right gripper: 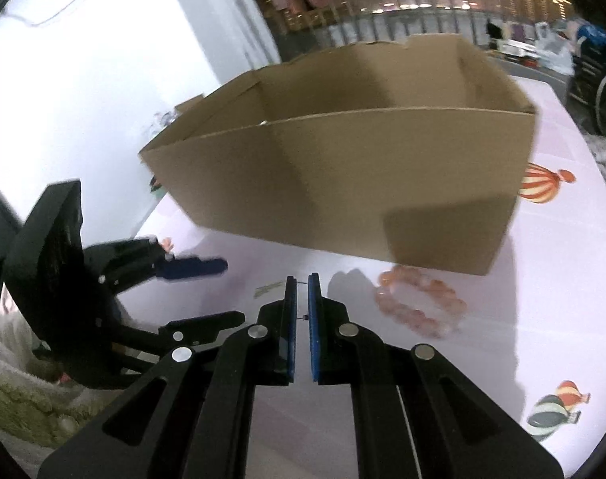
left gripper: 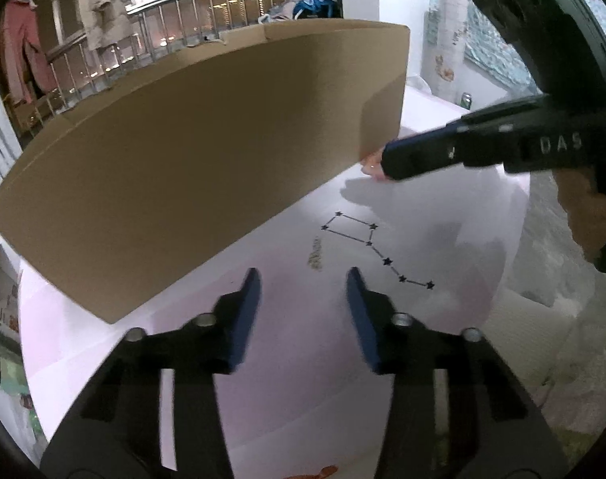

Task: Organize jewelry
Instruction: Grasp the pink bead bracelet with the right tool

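While my right gripper point(right gripper: 302, 279) pinches a thin chain point(right gripper: 301, 282), my left gripper point(left gripper: 303, 279) hangs spread over the table point(left gripper: 295, 359). A bead bracelet point(right gripper: 418, 305) lies beside the cardboard box point(right gripper: 342, 183).

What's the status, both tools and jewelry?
Left tool open, empty. Right tool shut. Bead bracelet on table, beside box. Nothing in the way.

Both my views bend hard at the edges, with black corners ringing each fisheye. Light is bright and cool; the wall point(right gripper: 103, 80) beside me blows out to white glare. The cardboard box point(left gripper: 191, 167) drops a soft shadow on the pale counter point(left gripper: 303, 359). Motion blur smears my left gripper point(right gripper: 207, 267) and the bead bracelet point(right gripper: 418, 303).
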Demonstrator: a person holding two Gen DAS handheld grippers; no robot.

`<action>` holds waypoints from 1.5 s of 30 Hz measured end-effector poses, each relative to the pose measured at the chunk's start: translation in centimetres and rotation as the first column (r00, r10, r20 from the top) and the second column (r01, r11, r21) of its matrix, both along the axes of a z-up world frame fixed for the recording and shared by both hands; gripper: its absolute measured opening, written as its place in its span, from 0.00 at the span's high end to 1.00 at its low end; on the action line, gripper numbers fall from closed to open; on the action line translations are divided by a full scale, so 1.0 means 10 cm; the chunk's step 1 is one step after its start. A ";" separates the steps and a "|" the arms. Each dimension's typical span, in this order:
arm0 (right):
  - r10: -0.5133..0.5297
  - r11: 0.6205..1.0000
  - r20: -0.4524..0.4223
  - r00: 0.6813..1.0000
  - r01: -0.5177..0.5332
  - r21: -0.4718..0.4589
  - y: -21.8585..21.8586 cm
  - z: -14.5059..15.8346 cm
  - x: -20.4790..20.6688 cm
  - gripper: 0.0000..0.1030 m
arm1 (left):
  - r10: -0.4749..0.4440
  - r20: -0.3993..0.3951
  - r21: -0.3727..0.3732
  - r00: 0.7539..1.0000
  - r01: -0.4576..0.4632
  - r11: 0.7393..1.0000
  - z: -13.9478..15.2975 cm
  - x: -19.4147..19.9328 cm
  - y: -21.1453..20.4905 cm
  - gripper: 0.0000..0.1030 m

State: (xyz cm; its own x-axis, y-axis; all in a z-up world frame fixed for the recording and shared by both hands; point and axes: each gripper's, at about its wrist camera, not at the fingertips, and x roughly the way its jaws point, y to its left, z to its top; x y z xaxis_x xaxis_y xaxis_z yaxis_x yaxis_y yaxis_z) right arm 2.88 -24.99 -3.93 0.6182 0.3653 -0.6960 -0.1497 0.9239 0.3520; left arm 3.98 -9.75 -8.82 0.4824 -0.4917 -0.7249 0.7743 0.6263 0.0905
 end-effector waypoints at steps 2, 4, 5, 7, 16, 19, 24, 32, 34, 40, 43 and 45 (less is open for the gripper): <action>-0.025 1.000 0.004 1.000 0.025 0.007 -0.02 0.00 -0.03 0.94 | -0.008 -0.013 -0.004 1.000 0.008 1.000 -0.01 0.02 -0.03 0.73; -0.046 0.999 0.005 0.999 0.046 0.013 -0.04 -0.01 -0.07 0.94 | -0.008 -0.024 -0.006 1.000 0.008 1.000 -0.01 0.05 -0.06 0.78; -0.057 0.998 0.006 0.998 0.057 0.017 -0.05 -0.01 -0.09 0.94 | -0.008 -0.027 -0.007 1.000 0.008 1.000 0.00 0.06 -0.06 0.80; -0.068 0.997 0.008 0.998 0.067 0.022 -0.05 -0.06 -0.16 0.94 | -0.007 -0.034 -0.010 0.999 0.007 1.000 0.00 0.09 -0.08 0.83; -0.098 0.995 0.011 0.995 0.098 0.027 -0.03 -0.05 -0.12 0.94 | -0.012 -0.047 -0.019 0.999 0.011 1.000 0.02 0.21 -0.19 0.94; -0.104 0.994 0.012 0.994 0.104 0.029 -0.06 -0.05 -0.14 0.94 | -0.009 -0.040 -0.018 0.999 0.008 1.000 0.01 0.20 -0.22 0.97; -0.109 0.994 0.014 0.994 0.109 0.024 -0.06 -0.04 -0.16 0.94 | 0.008 -0.037 -0.023 0.999 -0.009 1.000 0.00 0.18 -0.18 0.98; -0.097 0.995 0.012 0.995 0.097 -0.014 -0.04 -0.03 -0.17 0.93 | 0.040 -0.033 -0.034 0.999 -0.041 0.999 0.05 0.17 -0.06 0.99; -0.095 0.995 0.008 0.995 0.095 -0.018 -0.05 -0.03 -0.16 0.93 | 0.050 -0.030 -0.038 0.998 -0.051 0.998 0.07 0.16 -0.01 0.99; -0.096 0.994 0.015 0.995 0.097 -0.047 -0.04 -0.02 -0.16 0.80 | 0.075 -0.023 -0.050 0.997 -0.076 0.996 0.12 0.16 0.07 0.99; -0.097 0.992 0.023 0.995 0.098 -0.076 -0.03 -0.02 -0.14 0.80 | 0.087 -0.022 -0.051 0.996 -0.088 0.995 0.14 0.17 0.10 0.99; -0.098 0.990 0.025 0.995 0.100 -0.096 -0.01 -0.03 -0.12 0.80 | 0.092 -0.022 -0.047 0.995 -0.093 0.995 0.15 0.18 0.10 0.99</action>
State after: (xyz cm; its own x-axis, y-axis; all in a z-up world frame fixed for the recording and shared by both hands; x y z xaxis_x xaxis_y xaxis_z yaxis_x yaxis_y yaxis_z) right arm 1.72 -25.09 -4.23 0.6620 0.2328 -0.7124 -0.0619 0.9643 0.2576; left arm 5.83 -8.75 -7.34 0.5130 -0.4802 -0.7115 0.7142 0.6986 0.0435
